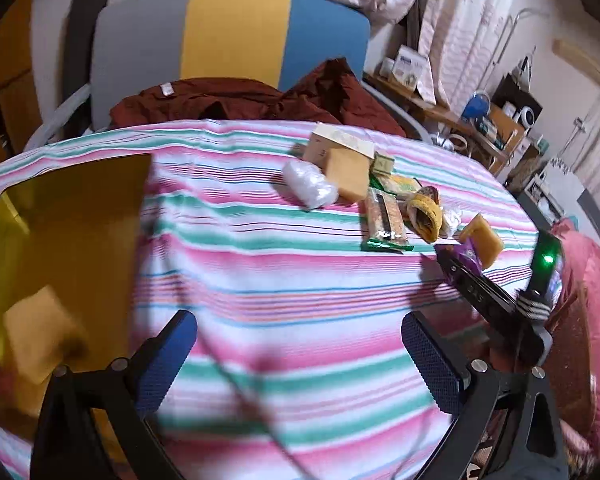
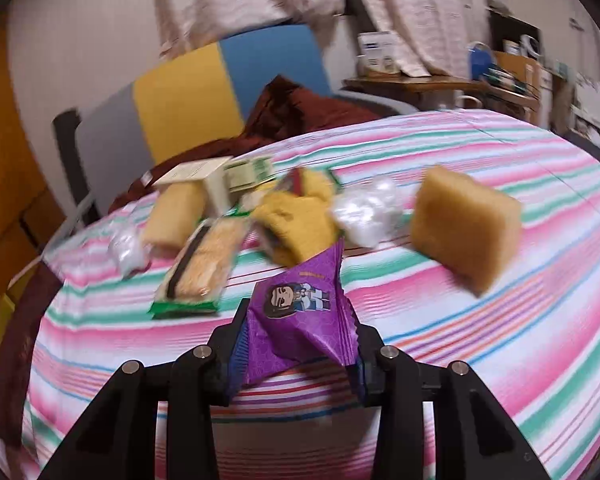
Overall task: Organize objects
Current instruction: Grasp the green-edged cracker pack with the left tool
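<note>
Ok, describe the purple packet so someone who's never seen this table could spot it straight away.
On the striped cloth, look in front of the snack pile, at the right gripper. The purple packet is pinched between its fingers. It is the only purple wrapper, with a cartoon face printed on it; its neighbours are yellow, tan or clear.

Purple snack packet point(image 2: 300, 312) showing you a cartoon figure and a short line of yellow lettering too small to read, right gripper point(image 1: 452, 264) carrying pale markings too blurred to make out, nothing else offering you legible text.
</note>
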`<action>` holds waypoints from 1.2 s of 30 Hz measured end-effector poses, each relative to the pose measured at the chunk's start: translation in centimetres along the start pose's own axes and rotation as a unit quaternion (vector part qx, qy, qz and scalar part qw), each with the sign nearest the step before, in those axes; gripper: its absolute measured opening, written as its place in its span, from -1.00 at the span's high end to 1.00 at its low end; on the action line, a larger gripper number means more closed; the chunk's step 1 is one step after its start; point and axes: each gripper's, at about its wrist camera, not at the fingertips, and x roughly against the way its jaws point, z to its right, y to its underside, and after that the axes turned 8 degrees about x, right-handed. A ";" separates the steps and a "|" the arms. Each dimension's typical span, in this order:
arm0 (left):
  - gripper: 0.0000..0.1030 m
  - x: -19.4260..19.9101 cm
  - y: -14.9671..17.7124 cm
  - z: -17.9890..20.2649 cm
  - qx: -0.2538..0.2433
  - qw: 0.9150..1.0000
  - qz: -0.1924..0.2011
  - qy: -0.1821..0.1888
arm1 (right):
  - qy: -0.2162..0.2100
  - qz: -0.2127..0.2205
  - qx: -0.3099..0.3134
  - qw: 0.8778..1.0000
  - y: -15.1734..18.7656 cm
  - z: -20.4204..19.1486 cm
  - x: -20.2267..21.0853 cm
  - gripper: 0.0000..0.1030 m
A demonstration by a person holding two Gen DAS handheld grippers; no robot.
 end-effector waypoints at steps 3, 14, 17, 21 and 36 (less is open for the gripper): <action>-1.00 -2.3 -1.0 2.0 -0.016 1.000 -0.013 0.008 | 0.016 -0.003 -0.037 0.999 0.3 1.4 0.0 0.21; -0.99 -12.9 -4.0 10.1 -0.132 0.991 -0.010 -0.036 | 0.027 0.007 -0.060 0.998 0.6 2.4 0.0 0.21; -0.85 -15.1 -4.8 11.1 -0.133 0.990 -0.019 -0.032 | 0.026 0.008 -0.061 0.998 0.6 2.4 0.0 0.21; -0.17 -16.8 -4.8 11.7 -0.137 0.990 -0.040 0.001 | 0.022 0.009 -0.064 0.998 0.7 2.6 -0.1 0.20; -0.77 -14.5 -2.9 9.7 -0.131 0.991 0.011 -0.027 | 0.025 0.007 -0.062 0.998 0.8 2.4 -0.2 0.20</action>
